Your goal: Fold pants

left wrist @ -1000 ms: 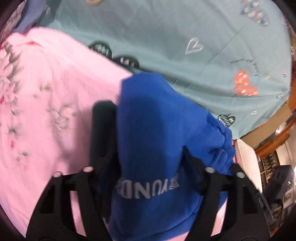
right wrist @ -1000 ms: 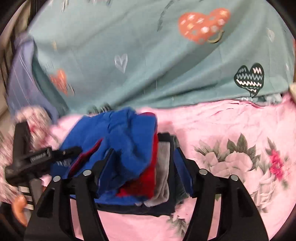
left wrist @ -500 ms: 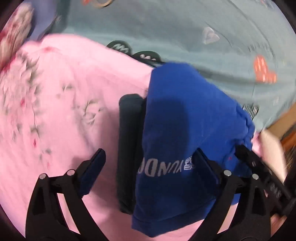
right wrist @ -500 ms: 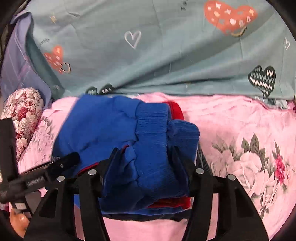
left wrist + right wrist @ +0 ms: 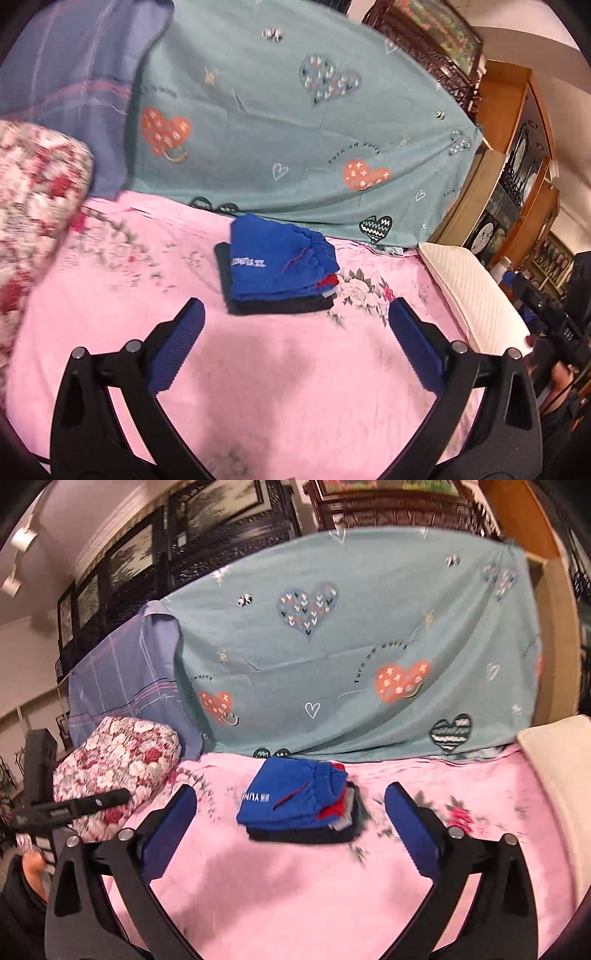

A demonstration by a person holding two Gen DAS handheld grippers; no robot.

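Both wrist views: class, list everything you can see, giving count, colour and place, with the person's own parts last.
folded blue pants: one, blue with white lettering, top of a stack on the pink sheet.
folded clothes under them: several, dark, red and grey edges showing; exact count unclear.
pink floral sheet: one, covering the bed.
teal heart-print cloth: one, draped behind the bed.
purple plaid cloth: one, left of the teal cloth.
red floral pillow: one, left end of the bed.
cream quilted pillow: one, right end.
dark carved wood furniture: behind the cloths.
left gripper: black with blue pads, jaws opening, nothing between them.
right gripper: same, jaws opening, nothing between them.
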